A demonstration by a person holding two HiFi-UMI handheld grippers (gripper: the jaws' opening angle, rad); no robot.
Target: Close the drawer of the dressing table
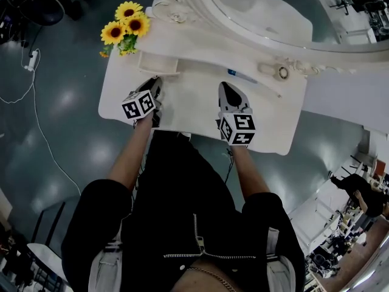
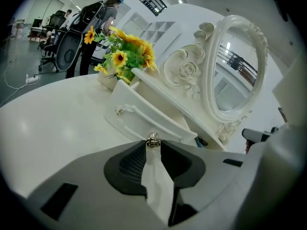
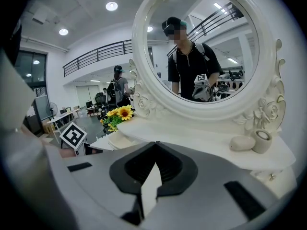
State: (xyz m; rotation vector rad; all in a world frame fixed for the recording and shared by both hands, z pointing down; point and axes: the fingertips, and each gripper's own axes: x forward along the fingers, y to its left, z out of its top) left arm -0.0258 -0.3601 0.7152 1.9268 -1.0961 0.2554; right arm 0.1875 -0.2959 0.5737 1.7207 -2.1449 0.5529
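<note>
The white dressing table (image 1: 194, 111) carries a small drawer (image 1: 159, 64) at its back left, pulled out and open. From the left gripper view the drawer front (image 2: 144, 119) with its little knob (image 2: 118, 110) lies just ahead, tilted. My left gripper (image 1: 156, 87) sits in front of that drawer, its jaws (image 2: 153, 145) nearly together, pinching a small silver ring (image 2: 153, 140) at their tips. My right gripper (image 1: 226, 90) hovers over the middle of the tabletop; its jaws (image 3: 154, 146) meet at the tips with nothing between them.
A pot of sunflowers (image 1: 126, 26) stands at the back left corner, beside the drawer. The big oval mirror (image 1: 261, 11) rises behind. A blue stick (image 1: 243, 76) and a small round pot (image 1: 280, 72) lie at the mirror's foot. People stand in the room beyond.
</note>
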